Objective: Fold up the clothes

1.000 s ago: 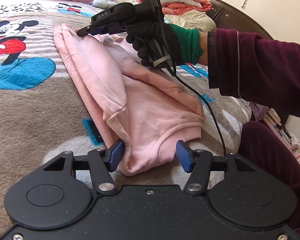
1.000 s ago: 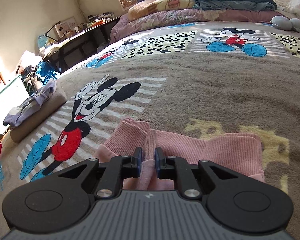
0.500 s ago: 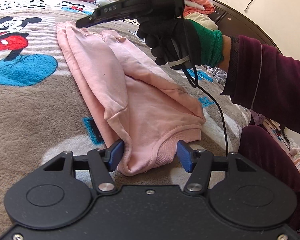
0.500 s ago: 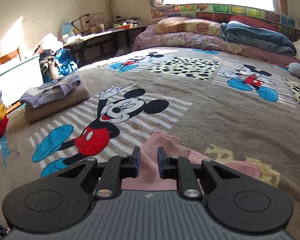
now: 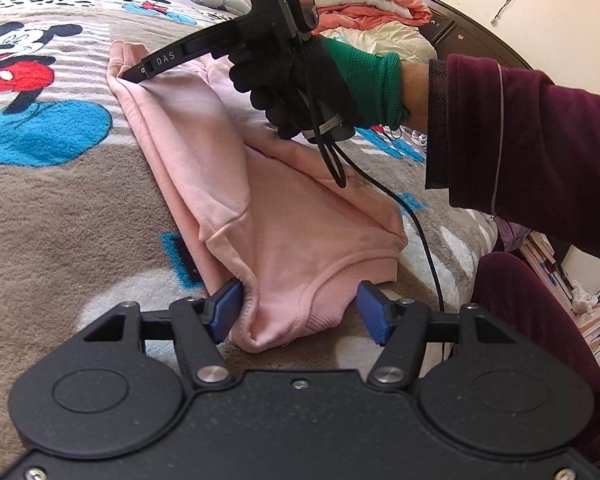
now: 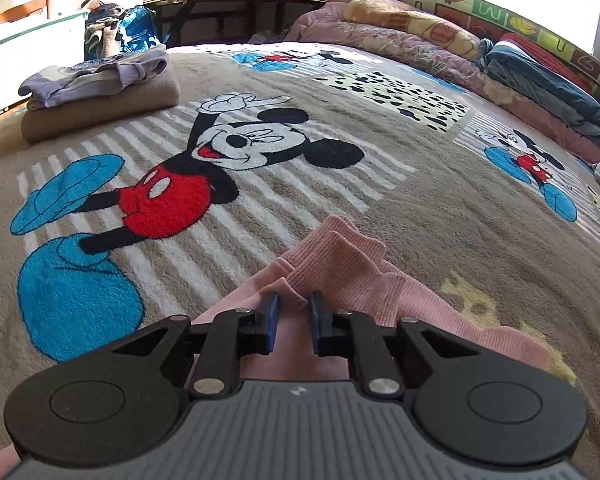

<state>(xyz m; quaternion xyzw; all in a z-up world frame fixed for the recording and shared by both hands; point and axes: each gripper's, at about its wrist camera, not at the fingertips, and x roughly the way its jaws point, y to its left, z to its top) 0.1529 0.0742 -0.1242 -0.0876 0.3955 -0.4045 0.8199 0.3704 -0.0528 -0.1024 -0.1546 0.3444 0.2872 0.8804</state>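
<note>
The left gripper stood wide apart around the near hem of the pink sweatshirt, mid-frame on the blanket. The right gripper pinched its ribbed cuffs at lower centre.

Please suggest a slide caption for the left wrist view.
Open left gripper straddles the pink top's hem on the bed while the right gripper pinches its far cuffs.
</note>
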